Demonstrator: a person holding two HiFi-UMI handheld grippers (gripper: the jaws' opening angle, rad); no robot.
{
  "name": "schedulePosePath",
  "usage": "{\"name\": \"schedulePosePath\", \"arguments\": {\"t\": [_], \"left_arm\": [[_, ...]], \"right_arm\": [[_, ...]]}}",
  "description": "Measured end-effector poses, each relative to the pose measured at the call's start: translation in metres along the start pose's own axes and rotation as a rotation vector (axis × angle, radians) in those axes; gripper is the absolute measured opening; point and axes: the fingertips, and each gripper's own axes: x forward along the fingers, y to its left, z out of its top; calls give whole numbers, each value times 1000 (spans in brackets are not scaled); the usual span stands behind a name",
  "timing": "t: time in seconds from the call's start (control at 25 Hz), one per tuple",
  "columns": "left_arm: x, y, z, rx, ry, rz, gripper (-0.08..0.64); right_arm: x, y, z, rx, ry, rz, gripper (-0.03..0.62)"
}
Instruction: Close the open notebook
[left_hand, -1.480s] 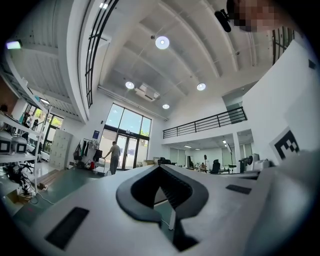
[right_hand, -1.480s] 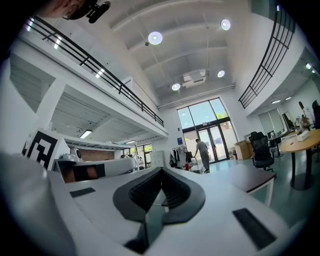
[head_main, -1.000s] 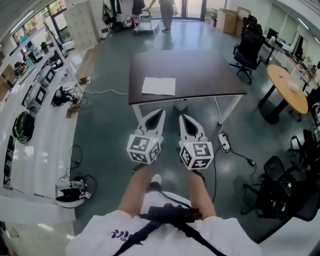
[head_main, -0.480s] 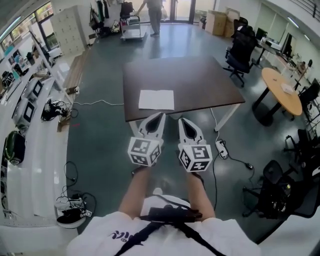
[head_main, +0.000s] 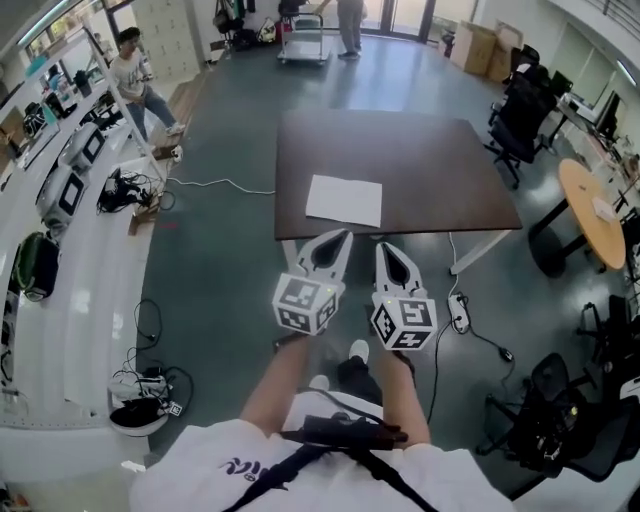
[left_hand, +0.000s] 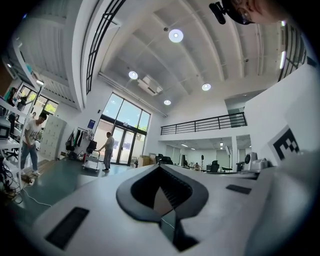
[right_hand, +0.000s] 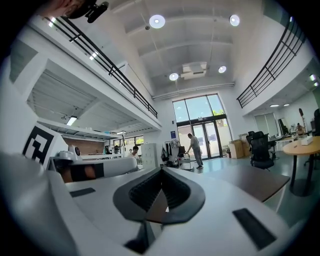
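**Head view.** The open notebook (head_main: 344, 200) lies flat, white pages up, on the dark tabletop (head_main: 440, 180) in the upper centre of the frame, near the tabletop's lower edge. Both tools are held below that edge, over the floor and apart from the notebook. The left hand-held gripper (head_main: 340, 240) sits at centre, pointing up the frame toward the notebook, with its tips drawn together. The right hand-held gripper (head_main: 386, 250) is just beside it, to its right, and is likewise clenched. Neither one touches the tabletop. A white power strip (head_main: 458, 312) lies on the floor at centre right. A round wooden table (head_main: 588, 205) stands at the right edge. A seated person (head_main: 132, 72) is at the upper left.

**Left gripper view.** The left hand-held gripper (left_hand: 160, 168) fills the lower half of the frame. Its dark pads meet at the tip and form a closed loop with nothing gripped inside. A standing person (left_hand: 31, 145) is at the far left. Another person (left_hand: 107, 150) stands by a cart at the glass doors, left of centre.

**Right gripper view.** The right hand-held gripper (right_hand: 161, 170) occupies the lower centre. Its pads are pressed together at the tip and it holds nothing. An edge of the tabletop (right_hand: 255, 182) shows at the lower right, with a black office chair (right_hand: 260, 147) behind it.
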Motion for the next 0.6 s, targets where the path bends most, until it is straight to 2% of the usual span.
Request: {"name": "schedulePosePath", "arguments": {"t": [0.2,0.6], "left_arm": [[28,40,-8,2,18,60,8],[129,89,22,55,-13,150,8]], "right_arm": [[52,-10,-7,16,12,57,5],[168,-68,44,6,-52,183,5]]}}
